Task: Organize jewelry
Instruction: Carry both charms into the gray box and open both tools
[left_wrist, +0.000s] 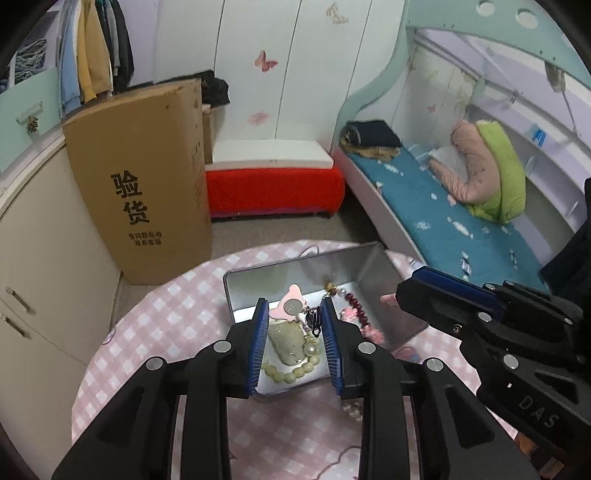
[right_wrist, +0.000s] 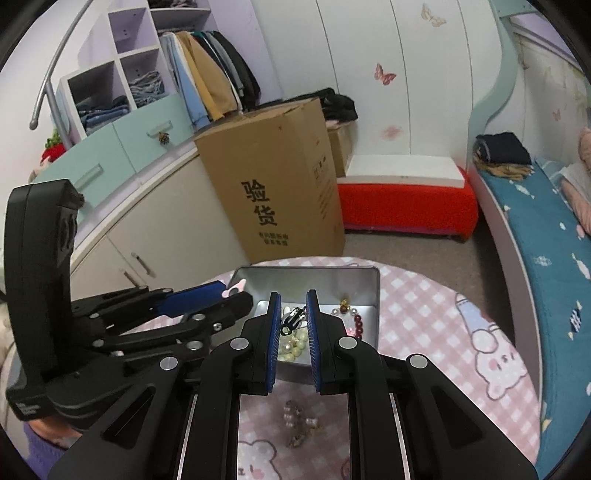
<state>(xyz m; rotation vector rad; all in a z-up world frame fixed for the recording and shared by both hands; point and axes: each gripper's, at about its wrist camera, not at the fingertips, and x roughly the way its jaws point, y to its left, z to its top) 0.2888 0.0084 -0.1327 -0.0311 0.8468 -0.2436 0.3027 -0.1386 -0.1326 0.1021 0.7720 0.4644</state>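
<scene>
A grey metal tin (left_wrist: 384, 266) (right_wrist: 373, 291) sits on the pink checked round table (left_wrist: 147, 332) (right_wrist: 424, 314). It holds a pale green bead bracelet (left_wrist: 291, 373), a pale stone pendant (left_wrist: 286, 343), a pink star-shaped piece (left_wrist: 291, 304), a black clip (left_wrist: 314, 321) (right_wrist: 293, 317) and a dark red bead bracelet (left_wrist: 356, 306) (right_wrist: 358, 323). My left gripper (left_wrist: 293, 308) is open, hovering over the tin. My right gripper (right_wrist: 293, 302) is open above the tin's near edge and also shows in the left wrist view (left_wrist: 417, 286). A small pearl piece (right_wrist: 299, 422) lies on the table in front of the tin.
A tall cardboard box (left_wrist: 147, 177) (right_wrist: 273, 184) stands on the floor beyond the table. A red bench (left_wrist: 273, 184) is behind it. A bed with blue bedding (left_wrist: 461, 206) is to the right. White cabinets (left_wrist: 44, 266) are to the left.
</scene>
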